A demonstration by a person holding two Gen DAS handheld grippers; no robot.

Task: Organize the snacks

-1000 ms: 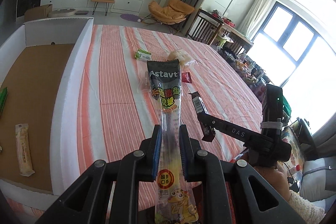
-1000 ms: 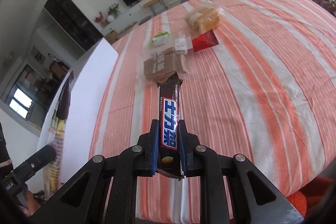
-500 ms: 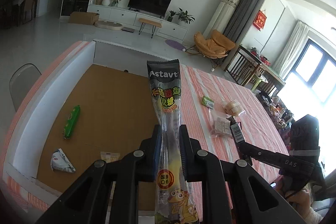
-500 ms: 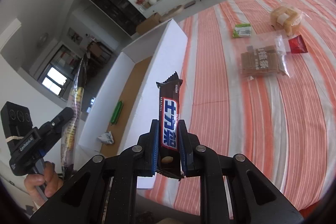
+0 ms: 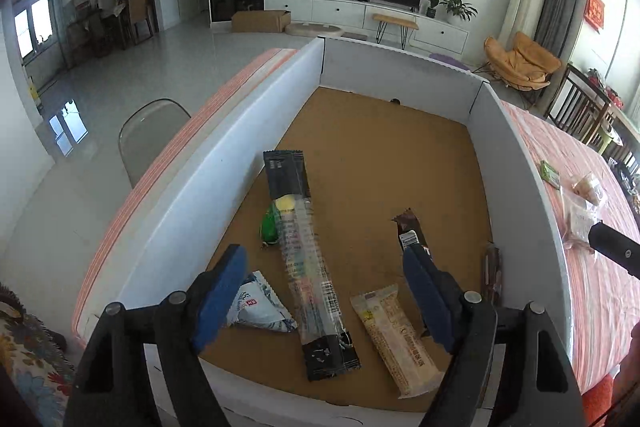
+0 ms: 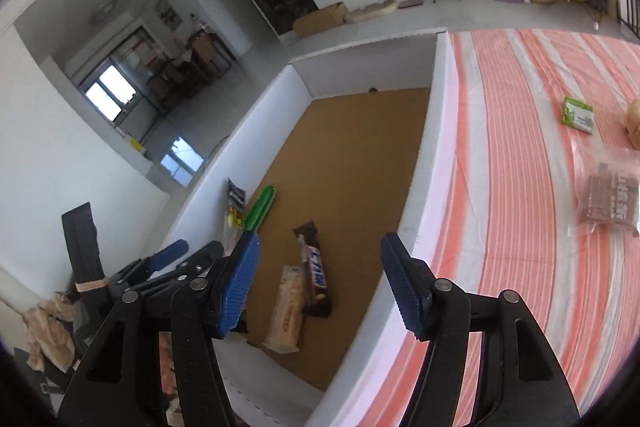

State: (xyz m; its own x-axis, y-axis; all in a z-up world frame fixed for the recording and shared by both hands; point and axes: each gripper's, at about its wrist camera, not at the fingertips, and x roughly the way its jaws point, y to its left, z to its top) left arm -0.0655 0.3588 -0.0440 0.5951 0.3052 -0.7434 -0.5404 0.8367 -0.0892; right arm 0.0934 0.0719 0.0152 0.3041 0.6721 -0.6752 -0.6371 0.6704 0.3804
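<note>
My left gripper [image 5: 324, 291] is open and empty above the near end of the white-walled box [image 5: 516, 163]. The long black-ended candy tube [image 5: 308, 259] lies on the box's brown floor, partly over a green packet [image 5: 270, 223]. My right gripper [image 6: 320, 279] is open and empty above the same box [image 6: 436, 131]. The brown chocolate bar [image 6: 314, 273] lies on the floor beside a beige wafer bar [image 6: 286, 309]; the chocolate bar also shows in the left wrist view [image 5: 410, 231], as does the wafer bar [image 5: 396, 339].
A white-blue triangular packet [image 5: 258, 309] lies in the box's near left corner. On the striped cloth [image 6: 520, 187] to the right lie a green-white packet [image 6: 578, 115] and a clear bag of brown biscuits [image 6: 612, 203]. A chair [image 5: 152, 131] stands left of the table.
Both grippers swung left over the box and opened. The candy tube left my left gripper and the chocolate bar left my right gripper; both now lie on the box floor.
</note>
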